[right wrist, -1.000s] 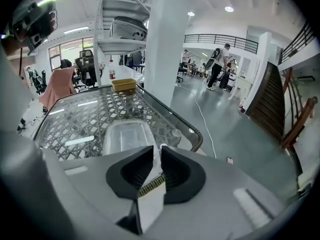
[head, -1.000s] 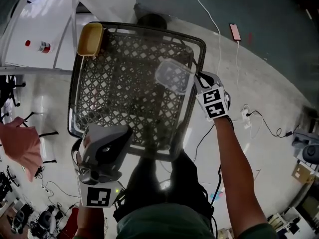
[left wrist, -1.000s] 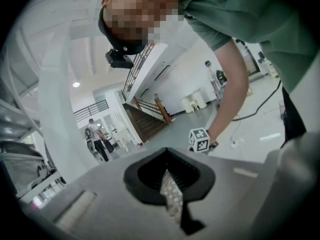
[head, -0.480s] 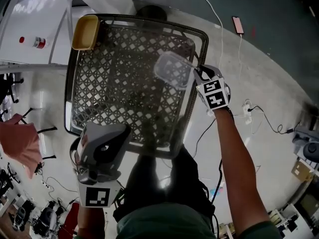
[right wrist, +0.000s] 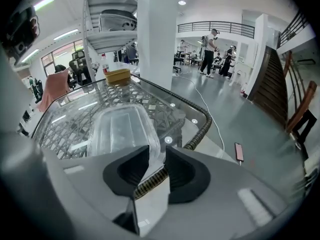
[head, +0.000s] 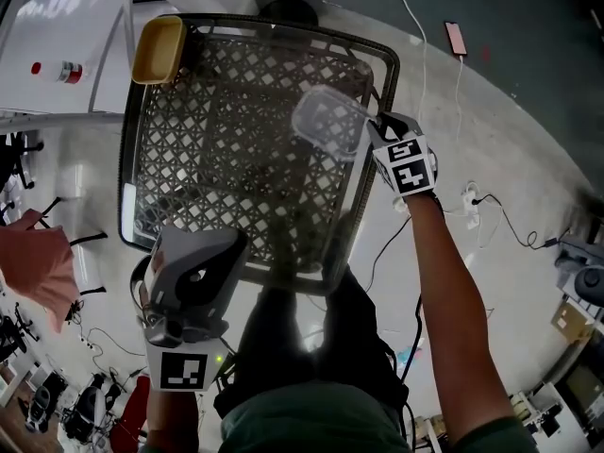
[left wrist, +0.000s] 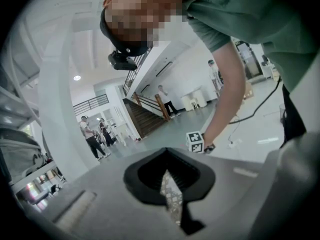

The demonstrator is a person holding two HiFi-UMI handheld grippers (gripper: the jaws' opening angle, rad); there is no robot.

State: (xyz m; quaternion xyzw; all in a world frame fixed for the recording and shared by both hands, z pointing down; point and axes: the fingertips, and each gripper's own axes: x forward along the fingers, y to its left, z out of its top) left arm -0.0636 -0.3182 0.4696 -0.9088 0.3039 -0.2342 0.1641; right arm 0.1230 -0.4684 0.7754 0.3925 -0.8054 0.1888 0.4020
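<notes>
Right gripper [right wrist: 159, 156] is clamped on the clear plastic tub's [right wrist: 120, 131] rim at the glass worktop's [head: 217, 159] right edge; left gripper [left wrist: 170, 184] is closed, holding nothing.

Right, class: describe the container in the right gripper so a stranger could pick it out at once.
Find the big lattice-patterned glass table. At its right edge, the right gripper grips a shallow, rounded-rectangular container by its rim. It is clear and see-through, unlike the opaque yellow tray at the table's far left corner.
</notes>
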